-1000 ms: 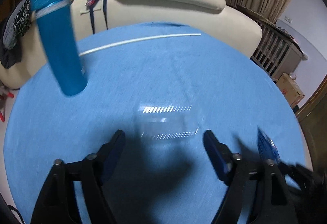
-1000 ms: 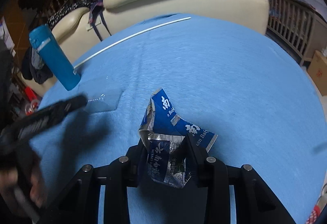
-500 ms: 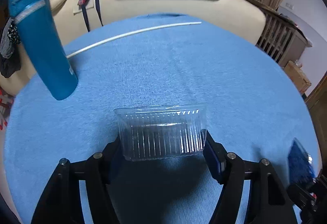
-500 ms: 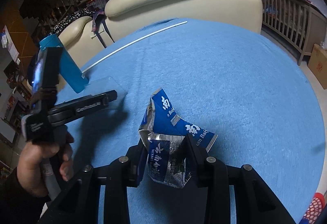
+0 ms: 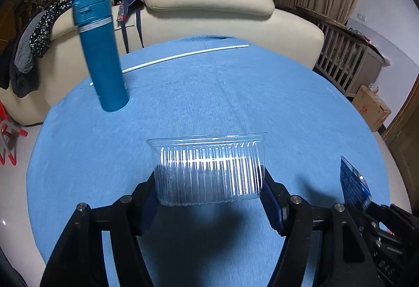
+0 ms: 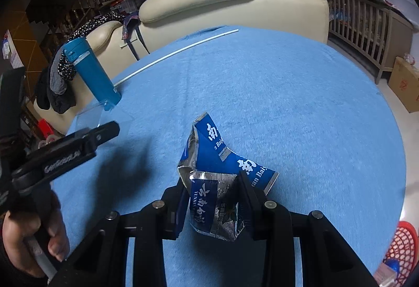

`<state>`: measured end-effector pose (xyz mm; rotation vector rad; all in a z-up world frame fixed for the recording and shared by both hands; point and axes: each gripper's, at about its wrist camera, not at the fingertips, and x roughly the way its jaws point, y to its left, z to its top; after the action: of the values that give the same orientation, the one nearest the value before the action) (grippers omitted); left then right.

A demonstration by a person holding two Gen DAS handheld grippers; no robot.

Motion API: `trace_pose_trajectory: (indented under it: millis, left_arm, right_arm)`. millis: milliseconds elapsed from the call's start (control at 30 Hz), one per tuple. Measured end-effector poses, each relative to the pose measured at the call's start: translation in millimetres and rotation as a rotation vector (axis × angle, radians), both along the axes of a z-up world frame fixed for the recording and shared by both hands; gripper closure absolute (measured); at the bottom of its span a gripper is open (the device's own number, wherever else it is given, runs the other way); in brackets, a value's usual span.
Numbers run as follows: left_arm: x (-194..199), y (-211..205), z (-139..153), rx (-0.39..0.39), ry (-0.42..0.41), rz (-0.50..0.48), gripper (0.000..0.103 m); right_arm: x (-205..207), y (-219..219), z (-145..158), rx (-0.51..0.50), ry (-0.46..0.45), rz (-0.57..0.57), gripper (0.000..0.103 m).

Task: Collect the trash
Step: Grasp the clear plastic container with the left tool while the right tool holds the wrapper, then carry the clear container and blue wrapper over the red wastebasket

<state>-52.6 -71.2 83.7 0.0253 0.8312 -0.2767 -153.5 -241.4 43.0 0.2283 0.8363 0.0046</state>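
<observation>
My left hand-held gripper (image 5: 209, 198) is clamped on a clear ribbed plastic tray (image 5: 209, 171); each blue pad presses one end wall, and the tray sits level between the fingers, lifted clear of the desk (image 5: 235, 93), with its shadow on the blue cloth below. The jaws closed onto it within the last second and now stand at a steady width. My right hand-held gripper (image 6: 213, 198) is fully closed on a crumpled blue and silver foil wrapper (image 6: 217, 182), whose upper flap fans out above and to the right of the fingertips; I see its dark shadow on the cloth beneath. From the right wrist camera I see the left tool off to the left, a hand (image 6: 31, 239) wrapped round its handle, and the tray's clear edge (image 6: 89, 114) just past its tip. From the left wrist camera the wrapper (image 5: 353, 185) shows at the right edge, beside the right tool. A blue flask (image 5: 100, 51) stands upright near the desk's far left edge, and a thin white rod (image 5: 183, 55) lies across the far side, its left end passing behind the flask. Behind the desk is a cream sofa (image 5: 209, 4) with clothes (image 5: 34, 38) draped over its left arm. A red basket (image 6: 403, 247) shows on the floor at lower right.
</observation>
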Motion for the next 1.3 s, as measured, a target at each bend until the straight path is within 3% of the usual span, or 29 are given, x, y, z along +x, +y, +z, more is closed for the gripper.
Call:
trace_pose_trajectory:
  millis: [667,933,1133,1300]
  left_arm:
    - [-88,26,30,-0.064,-0.067,-0.005,0.033]
    - [-121,14,39,-0.064,-0.078,-0.042,0.033]
    - [-144,-3,59,-0.034,-0.144,-0.085,0.033]
    - [-148,-24,53,0.001,-0.140,-0.126,0.033]
  right_arm:
    - [-81,20,30,-0.033,-0.103,-0.032,0.065]
    - [-117,8,36,0.004,-0.144,-0.076,0.065]
    - [-139,-7,49,0.022,-0.194,-0.103,0.065]
    - [-147,-22,41,0.028,-0.188,-0.138,0.065]
